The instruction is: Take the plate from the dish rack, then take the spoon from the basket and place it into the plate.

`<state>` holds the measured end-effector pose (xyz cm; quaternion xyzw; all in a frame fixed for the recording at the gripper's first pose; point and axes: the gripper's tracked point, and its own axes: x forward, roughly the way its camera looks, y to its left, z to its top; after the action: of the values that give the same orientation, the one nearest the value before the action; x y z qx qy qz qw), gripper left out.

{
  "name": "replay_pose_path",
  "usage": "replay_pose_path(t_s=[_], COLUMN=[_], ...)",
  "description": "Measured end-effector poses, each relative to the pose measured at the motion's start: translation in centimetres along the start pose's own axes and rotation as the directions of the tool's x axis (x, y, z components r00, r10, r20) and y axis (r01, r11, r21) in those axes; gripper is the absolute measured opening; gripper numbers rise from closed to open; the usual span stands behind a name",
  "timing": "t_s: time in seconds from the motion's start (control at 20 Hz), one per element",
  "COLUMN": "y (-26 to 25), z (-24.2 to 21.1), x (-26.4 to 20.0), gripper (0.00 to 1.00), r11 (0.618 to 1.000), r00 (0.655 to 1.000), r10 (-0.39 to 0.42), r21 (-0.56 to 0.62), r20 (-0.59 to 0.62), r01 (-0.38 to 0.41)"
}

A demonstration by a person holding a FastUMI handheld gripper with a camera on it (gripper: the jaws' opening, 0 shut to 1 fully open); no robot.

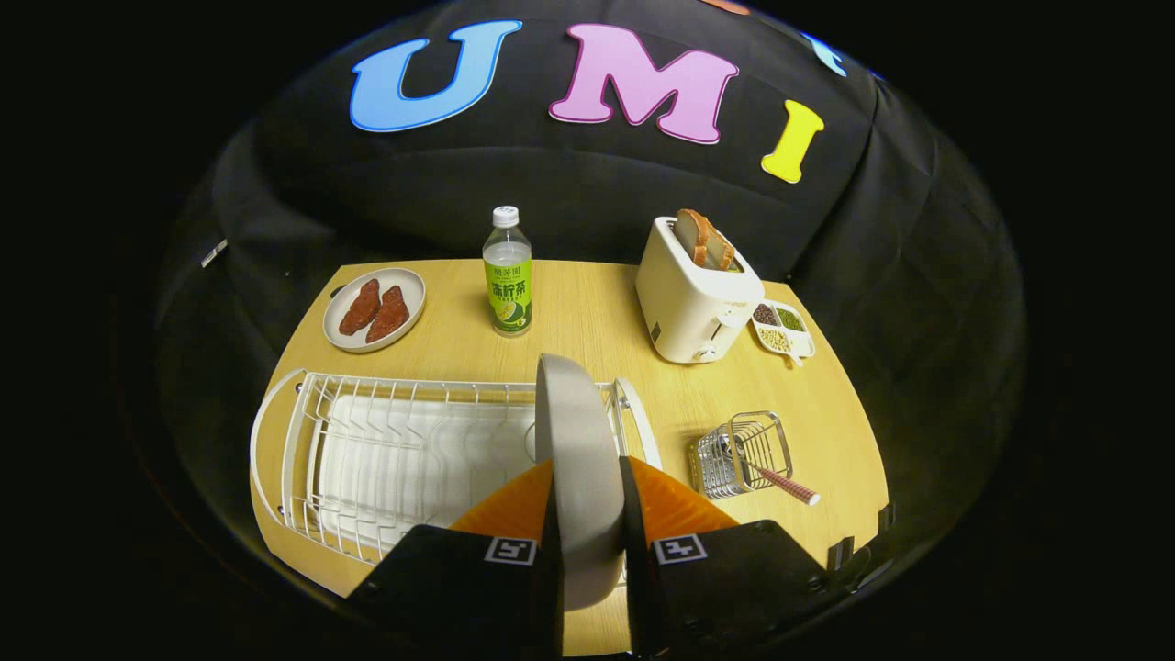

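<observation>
We find the gripper [587,514] clamped on the plate [578,459], held on edge between both fingers at the right end of the dish rack [303,459]. We judge the plate rigid, smooth and breakable; the rim grip suits. Bare table [587,312] beyond the rack offers room; the basket [739,454] with the spoon [780,482] stands right of the rack.

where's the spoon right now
In the gripper view the spoon sits in the wire basket on the table, ahead and right of the gripper, which clamps the plate beside the dish rack.
</observation>
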<state>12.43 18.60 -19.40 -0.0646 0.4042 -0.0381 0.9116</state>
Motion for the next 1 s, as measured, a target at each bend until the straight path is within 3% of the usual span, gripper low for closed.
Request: replay_pose_path(t_s=[0.25, 0.45, 0.6, 1.0], y=[-2.0, -1.8, -3.2, -7.4], z=[0.3, 1.4, 1.0, -1.4], x=[-0.1, -0.8, -0.6, -1.2], gripper=[0.3, 0.3, 0.3, 0.25], r11=[0.992, 0.998, 0.997, 0.97], r00=[0.997, 0.997, 0.998, 0.991], r10=[-0.069, -0.064, -0.056, 0.132], r21=[0.108, 0.028, 0.052, 0.211], r20=[-0.024, 0.044, 0.023, -0.035], r01=[0.071, 0.063, 0.055, -0.122])
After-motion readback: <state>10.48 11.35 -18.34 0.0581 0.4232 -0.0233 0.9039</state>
